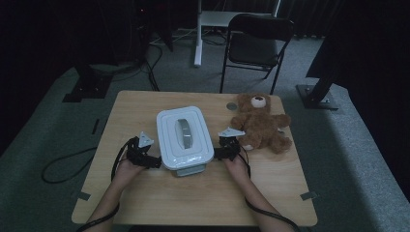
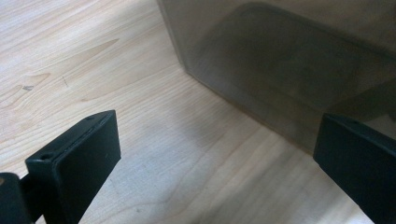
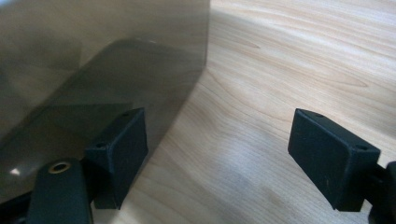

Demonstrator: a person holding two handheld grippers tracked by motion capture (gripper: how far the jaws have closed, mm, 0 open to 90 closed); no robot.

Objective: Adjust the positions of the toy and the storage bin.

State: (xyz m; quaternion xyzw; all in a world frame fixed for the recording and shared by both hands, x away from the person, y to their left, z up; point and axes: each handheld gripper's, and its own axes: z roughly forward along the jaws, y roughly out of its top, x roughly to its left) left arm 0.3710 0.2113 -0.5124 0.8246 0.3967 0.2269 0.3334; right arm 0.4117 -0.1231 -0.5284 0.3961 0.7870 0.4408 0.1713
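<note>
Container (image 1: pixel 184 138), a rounded rectangular box with smoky translucent walls and a pale lid, sits mid-table (image 1: pixel 145 203) on light wood. Left gripper (image 1: pixel 153 162) and right gripper (image 1: pixel 216 153) flank its near corners, jaws spread wide, holding nothing. A furry brown teddy bear (image 1: pixel 259 122) lies beside it.

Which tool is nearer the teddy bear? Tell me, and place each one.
Right. The right tool sits just beside the teddy bear, between it and the lidded container. The left tool is on the container's far side from the bear.
</note>
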